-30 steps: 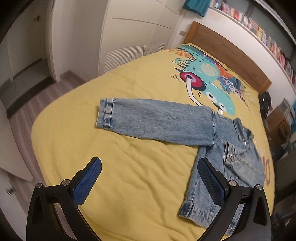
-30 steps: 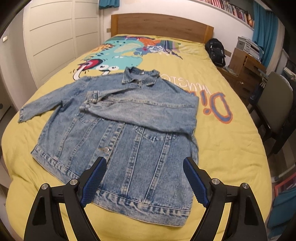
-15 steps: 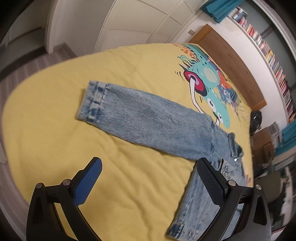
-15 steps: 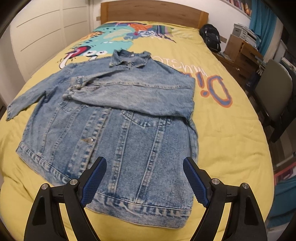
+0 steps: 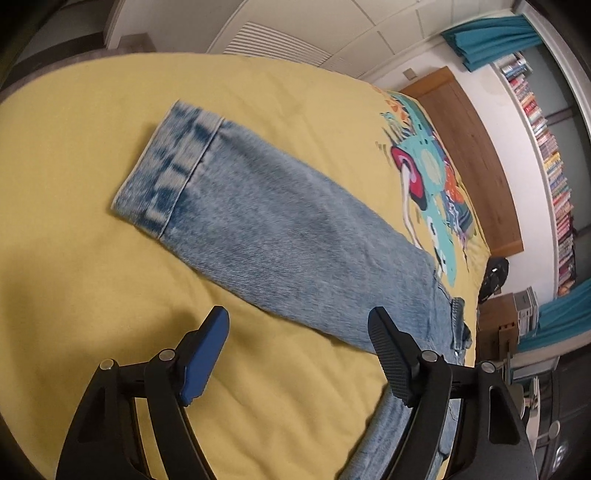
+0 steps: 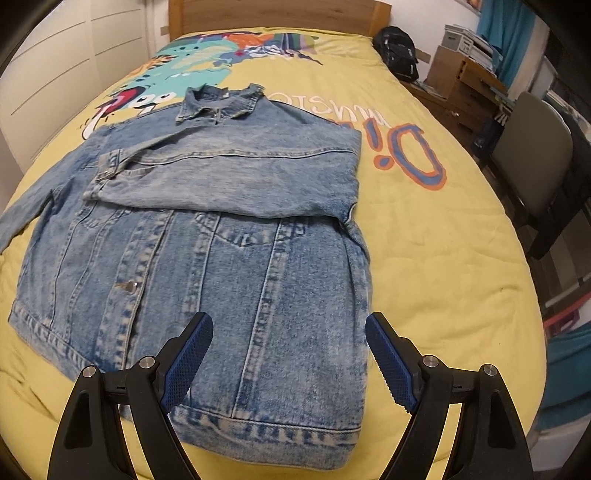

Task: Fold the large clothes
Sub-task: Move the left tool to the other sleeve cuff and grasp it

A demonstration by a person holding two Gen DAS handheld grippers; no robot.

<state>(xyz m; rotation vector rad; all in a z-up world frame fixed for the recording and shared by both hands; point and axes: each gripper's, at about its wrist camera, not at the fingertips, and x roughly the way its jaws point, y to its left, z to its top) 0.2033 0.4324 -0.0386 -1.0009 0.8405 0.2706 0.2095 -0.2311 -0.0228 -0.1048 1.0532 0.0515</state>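
Note:
A light-blue denim jacket [image 6: 207,236] lies front-up on a yellow bedspread [image 6: 443,236]. One sleeve is folded across its chest [image 6: 229,173]. The other sleeve [image 5: 266,229] stretches out flat to the side, its cuff [image 5: 166,170] at the far end. My left gripper [image 5: 297,325] is open and empty, low over the outstretched sleeve near its shoulder end. My right gripper [image 6: 288,332] is open and empty, just above the jacket's lower right part near the hem [image 6: 266,428].
The bed has a wooden headboard [image 6: 277,16] and white wardrobe doors [image 6: 55,55] along its left side. A black backpack [image 6: 397,50], a wooden cabinet [image 6: 465,85] and a grey chair [image 6: 535,155] stand to the right. A bookshelf [image 5: 546,147] runs along the wall.
My left gripper has moved down and closer to the outstretched sleeve. My right gripper has moved forward and lower over the jacket's hem. The jacket itself has not moved.

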